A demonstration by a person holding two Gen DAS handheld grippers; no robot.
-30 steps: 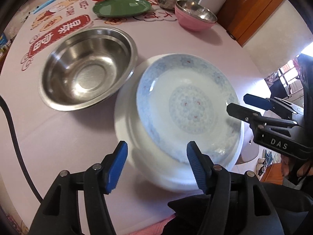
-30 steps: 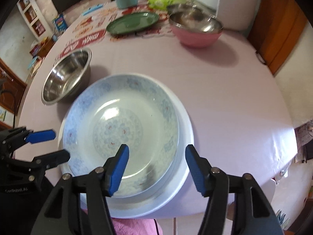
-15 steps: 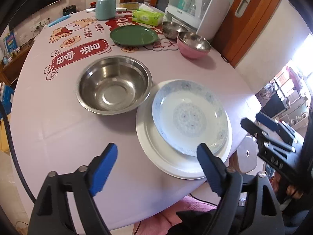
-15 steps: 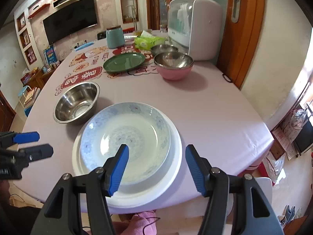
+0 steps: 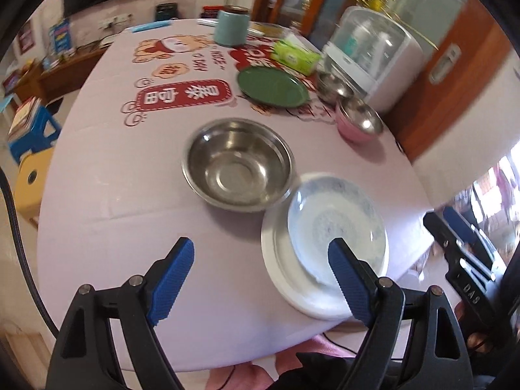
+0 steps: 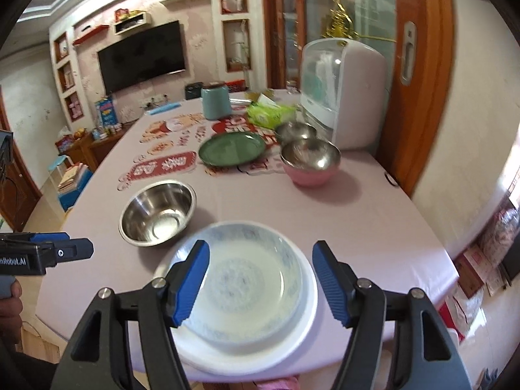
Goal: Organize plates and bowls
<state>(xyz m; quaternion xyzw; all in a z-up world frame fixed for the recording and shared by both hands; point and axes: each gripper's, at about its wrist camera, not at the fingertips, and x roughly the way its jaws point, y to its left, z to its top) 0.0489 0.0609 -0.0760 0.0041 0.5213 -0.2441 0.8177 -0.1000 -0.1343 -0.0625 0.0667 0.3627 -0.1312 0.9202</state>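
While your right gripper (image 6: 260,279) opens empty above the blue-patterned plate (image 6: 250,279), your left gripper (image 5: 263,279) hangs spread, steel bowl (image 5: 237,165) at 12 o'clock.

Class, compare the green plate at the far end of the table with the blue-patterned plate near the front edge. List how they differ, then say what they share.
1. The green plate is plain dark green; the blue-patterned plate is white with blue decoration.
2. The green plate lies directly on the tablecloth; the blue-patterned plate is stacked on a larger white plate.
3. The green plate looks flatter; the blue-patterned plate looks deeper.
Shared: both are round, empty and face up.
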